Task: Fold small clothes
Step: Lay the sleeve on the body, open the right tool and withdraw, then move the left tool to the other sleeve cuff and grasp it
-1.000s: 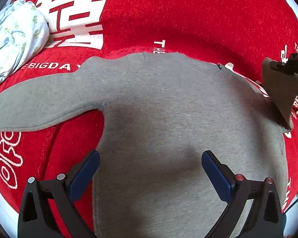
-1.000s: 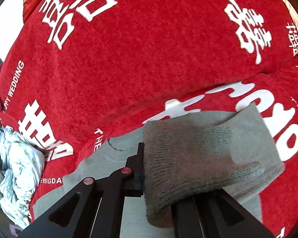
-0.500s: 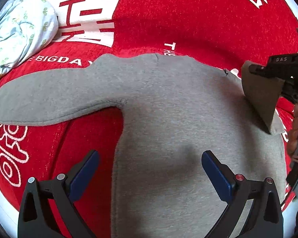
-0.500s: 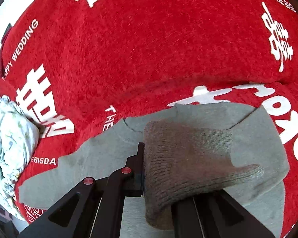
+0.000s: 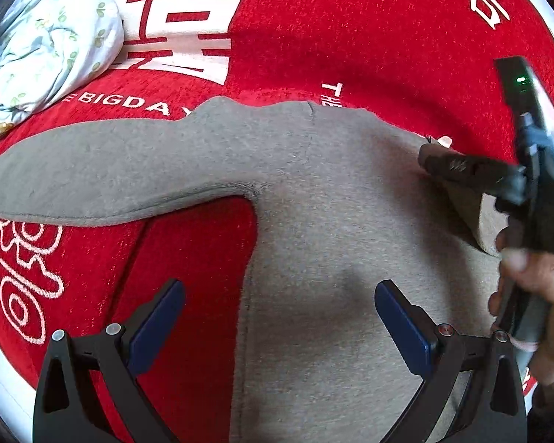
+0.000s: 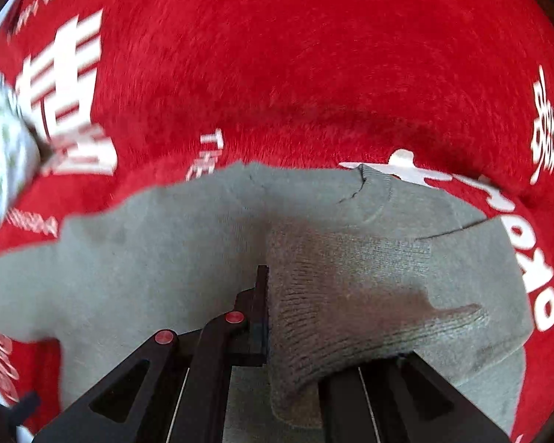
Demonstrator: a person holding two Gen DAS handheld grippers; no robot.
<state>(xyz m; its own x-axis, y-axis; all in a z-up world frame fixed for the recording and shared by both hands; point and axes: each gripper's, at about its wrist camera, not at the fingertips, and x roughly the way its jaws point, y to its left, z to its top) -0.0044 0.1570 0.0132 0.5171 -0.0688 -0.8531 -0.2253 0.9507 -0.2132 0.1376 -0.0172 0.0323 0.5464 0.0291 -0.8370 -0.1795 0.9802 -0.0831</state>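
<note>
Carrying the right sleeve cuff point(image 6: 336, 295) inward over the chest, your right tool point(image 6: 295, 317) is clenched on its ribbed knit. A second ago that cuff hung out past the right edge of the grey sweater point(image 5: 314, 221); now it sits over the body, just below the neckline point(image 6: 373, 199). Sleeve fold underway, not yet laid down.

Sweater: flat, spread on the red blanket point(image 5: 351, 37), collar at the far side. Left sleeve point(image 5: 92, 170) still stretched out to the left, unfolded. In the left wrist view your right tool has travelled in from the right edge toward the collar, your hand point(image 5: 535, 280) now showing behind it.

Left tool point(image 5: 277, 325): released, jaws wide, hovering over the near left side seam. It has drifted left across the last second; its left finger is now over bare blanket, not the fabric. Holding nothing.

Judgement: one sleeve nearly across. Next calls for lowering the cuff flat onto the chest and letting go, then your left tool takes the far sleeve. Watch the fold line at the right shoulder; it looks slack and may bunch.

Outward: pale floral bundle point(image 5: 44, 48) lies at the far left, well apart from the sweater. White lettering printed across the blanket.
</note>
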